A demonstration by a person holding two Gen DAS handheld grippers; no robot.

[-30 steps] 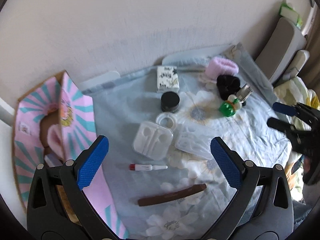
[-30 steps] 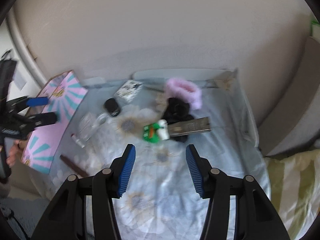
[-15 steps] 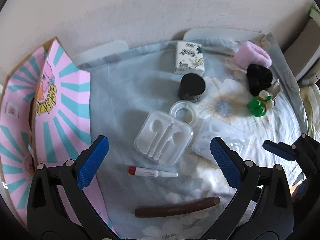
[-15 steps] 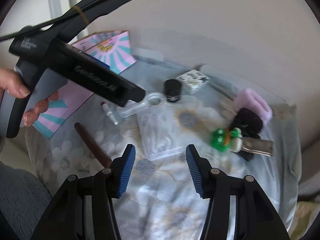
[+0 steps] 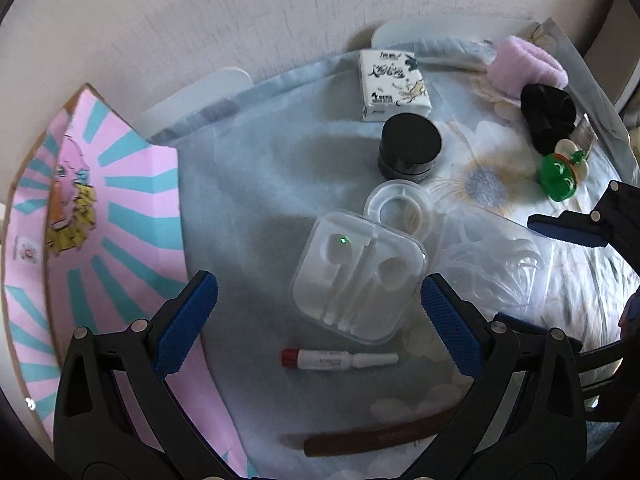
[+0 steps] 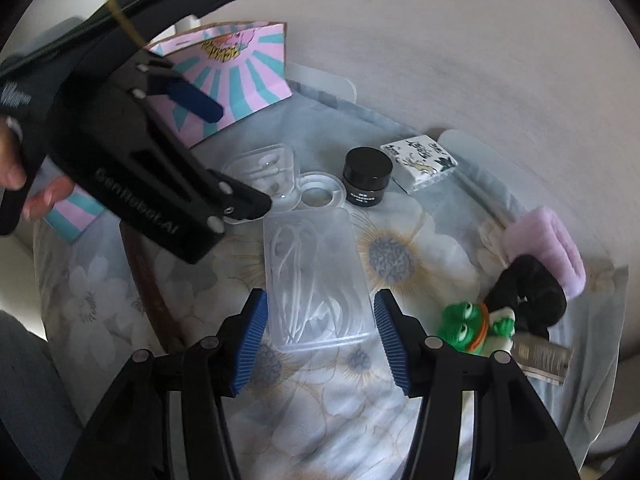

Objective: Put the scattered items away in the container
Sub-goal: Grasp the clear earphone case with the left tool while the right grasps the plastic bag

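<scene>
Items lie scattered on a floral cloth. My left gripper (image 5: 318, 320) is open above a white earphone case (image 5: 358, 278), with a red-capped tube (image 5: 340, 359) and a brown stick (image 5: 380, 434) nearer me. My right gripper (image 6: 316, 338) is open, its pads on either side of a clear flat plastic case (image 6: 316, 276) without touching it. The pink and teal box (image 5: 96, 216) stands at the left; it also shows in the right wrist view (image 6: 236, 76). The left gripper also shows in the right wrist view (image 6: 216, 156), over the earphone case (image 6: 264, 176).
A black jar (image 5: 410, 147), a printed tissue pack (image 5: 394, 84), a clear ring lid (image 5: 402, 212), a pink towel roll (image 5: 528, 66), a black scrunchie (image 5: 548, 114) and a green frog toy (image 5: 560, 176) lie further back. A wall rises behind.
Both grippers have moved in lower over the cloth. The left one has closed in on the earphone case, the right one has come down around the clear flat case.
</scene>
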